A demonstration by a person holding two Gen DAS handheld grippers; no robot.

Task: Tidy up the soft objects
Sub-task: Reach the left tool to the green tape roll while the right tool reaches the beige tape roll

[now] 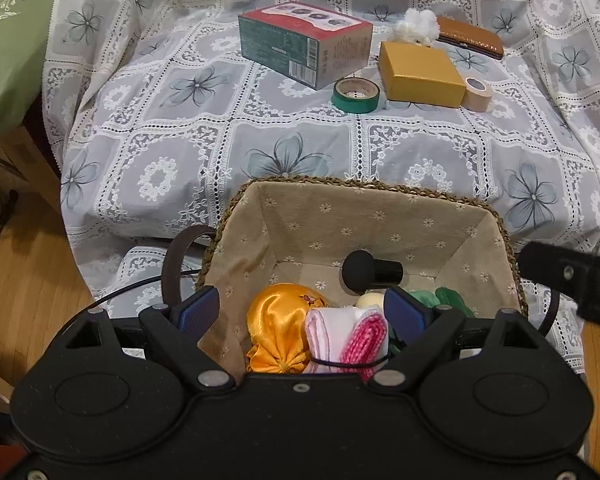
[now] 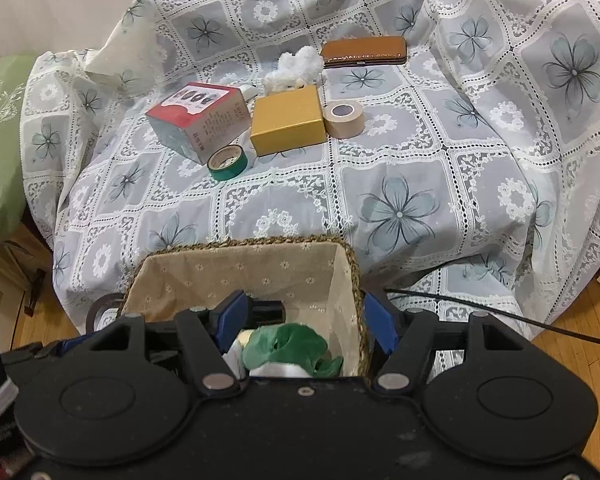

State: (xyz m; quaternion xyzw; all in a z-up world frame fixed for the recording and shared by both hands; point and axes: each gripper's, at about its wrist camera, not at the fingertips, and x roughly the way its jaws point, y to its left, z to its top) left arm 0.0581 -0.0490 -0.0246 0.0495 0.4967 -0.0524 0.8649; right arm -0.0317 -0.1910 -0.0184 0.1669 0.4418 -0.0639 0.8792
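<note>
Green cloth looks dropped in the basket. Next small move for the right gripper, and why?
Probably lift the right gripper clear of the basket and head for the white plush toy. The jaws stand apart over the green cloth, which lies loose inside, pads not pressing it. The plush, behind the yellow box, looks like the only soft thing still out on the lace cover.

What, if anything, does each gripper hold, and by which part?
Nothing: the left gripper and right gripper both hover open over the basket.
</note>
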